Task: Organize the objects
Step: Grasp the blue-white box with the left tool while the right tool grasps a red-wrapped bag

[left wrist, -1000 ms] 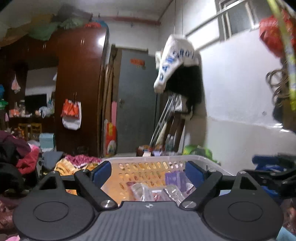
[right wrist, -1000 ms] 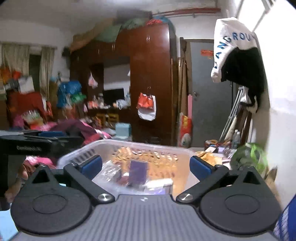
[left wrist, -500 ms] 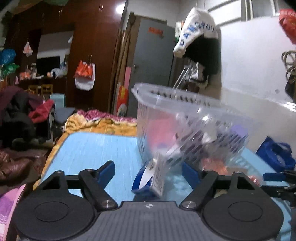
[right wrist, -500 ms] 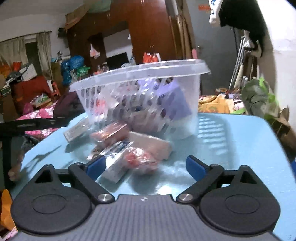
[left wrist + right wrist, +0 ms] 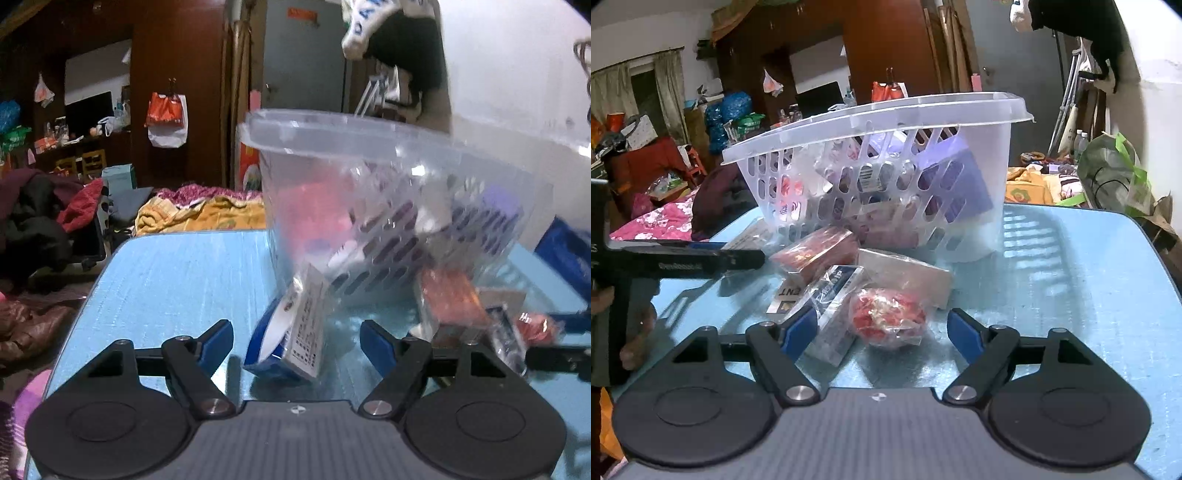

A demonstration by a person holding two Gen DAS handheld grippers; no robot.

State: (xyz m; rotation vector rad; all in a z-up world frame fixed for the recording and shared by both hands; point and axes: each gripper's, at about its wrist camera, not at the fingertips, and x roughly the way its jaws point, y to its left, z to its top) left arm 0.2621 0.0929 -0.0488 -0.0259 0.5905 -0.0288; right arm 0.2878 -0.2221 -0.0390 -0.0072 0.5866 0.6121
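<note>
The clear basket (image 5: 879, 166) stands on the blue surface (image 5: 1071, 266), already holding several packets, with more packets lying loose just in front of it. The right gripper (image 5: 882, 328) has a red wrapped bundle (image 5: 890, 317) between jaws that have just been closing but do not yet press on it, and the left gripper (image 5: 297, 341) likewise straddles a blue-and-white box (image 5: 295, 332) leaning against the basket's near corner, untouched. I'd centre each one before squeezing, since the crinkly wrap looks slippery and the box may tip.
</note>
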